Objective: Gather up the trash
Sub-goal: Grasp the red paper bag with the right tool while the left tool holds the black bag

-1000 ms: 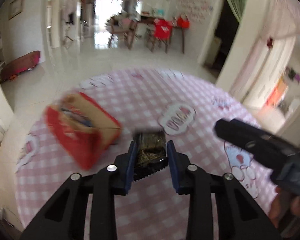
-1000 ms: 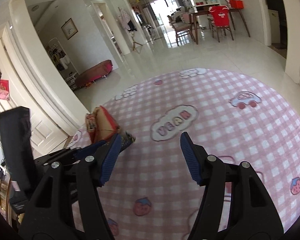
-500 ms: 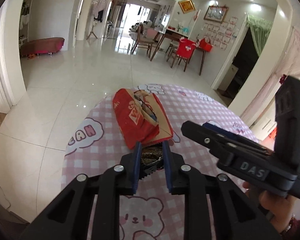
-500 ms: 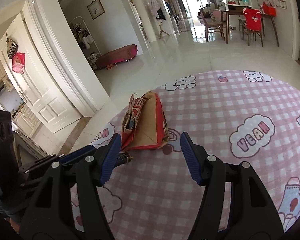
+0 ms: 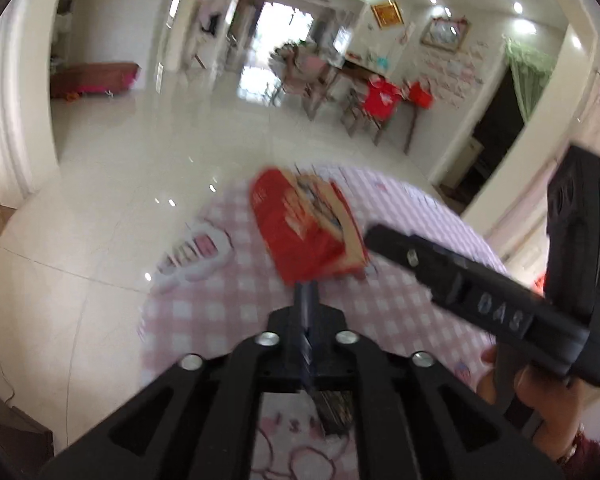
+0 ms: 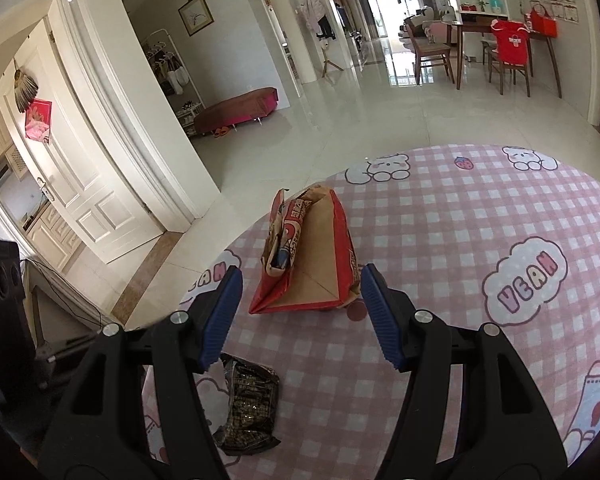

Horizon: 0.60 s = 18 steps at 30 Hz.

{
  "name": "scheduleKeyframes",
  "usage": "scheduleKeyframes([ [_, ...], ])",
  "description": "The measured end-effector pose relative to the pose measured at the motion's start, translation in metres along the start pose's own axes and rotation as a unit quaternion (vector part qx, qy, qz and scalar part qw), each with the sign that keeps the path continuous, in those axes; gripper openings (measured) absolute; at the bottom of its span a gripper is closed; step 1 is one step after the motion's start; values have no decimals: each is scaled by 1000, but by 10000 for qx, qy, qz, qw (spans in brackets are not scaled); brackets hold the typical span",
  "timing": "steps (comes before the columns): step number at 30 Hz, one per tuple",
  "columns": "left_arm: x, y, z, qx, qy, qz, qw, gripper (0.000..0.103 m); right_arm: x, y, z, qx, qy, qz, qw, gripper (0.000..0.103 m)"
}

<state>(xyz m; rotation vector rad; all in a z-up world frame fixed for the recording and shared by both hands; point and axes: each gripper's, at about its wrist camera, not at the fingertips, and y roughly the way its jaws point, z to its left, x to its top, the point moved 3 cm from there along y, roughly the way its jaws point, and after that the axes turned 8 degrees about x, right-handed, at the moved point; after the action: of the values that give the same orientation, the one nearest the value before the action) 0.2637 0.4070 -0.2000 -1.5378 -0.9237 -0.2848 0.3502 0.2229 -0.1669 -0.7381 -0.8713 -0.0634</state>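
Since half second ago, dark crinkled foil wrapper (image 6: 249, 408) dropped out of left tool (image 5: 306, 320), now flat on pink checked tablecloth (image 6: 440, 240) of table, near our side of torn red-and-brown paper bag (image 6: 308, 268). Left tool fingers look almost together in blurred view, opening slightly, nothing gripped. Right tool (image 6: 300, 316) about half open, empty, aimed at bag. We judge step: regrasp wrapper, put in bag. Legible: "VEAN" on cloth, "DAS" on right tool body.
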Motion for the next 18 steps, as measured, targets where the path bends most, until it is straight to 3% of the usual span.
scheduleKeyframes([
  [1, -4, 1, -1, 155, -23, 27, 9999, 56, -1, -2, 0, -61, 2, -36, 10000, 61],
  [2, -7, 2, -2, 224, -14, -49, 9997, 62, -3, -4, -1, -116, 2, -71, 9999, 61],
  [8, -31, 26, -29, 218, 374, 443, 9981, 63, -9, -15, -6, -237, 45, -88, 9997, 61],
  [9, -34, 29, -34, 290, 458, 448, 9975, 57, -10, -16, -6, -239, 60, -84, 9997, 61],
  [10, -36, 28, -36, 464, 569, 375, 9966, 34, -10, -18, -8, -244, 72, -93, 9996, 61],
  [11, -36, 29, -36, 548, 620, 376, 9959, 25, -10, -19, -8, -256, 73, -100, 9996, 61],
  [13, -34, 25, -29, 298, 405, 359, 9981, 10, -9, -20, -8, -247, 82, -95, 9996, 61],
  [18, -18, -2, 0, 315, 7, -97, 9995, 9, -4, -19, 0, -202, -71, -157, 9996, 61],
])
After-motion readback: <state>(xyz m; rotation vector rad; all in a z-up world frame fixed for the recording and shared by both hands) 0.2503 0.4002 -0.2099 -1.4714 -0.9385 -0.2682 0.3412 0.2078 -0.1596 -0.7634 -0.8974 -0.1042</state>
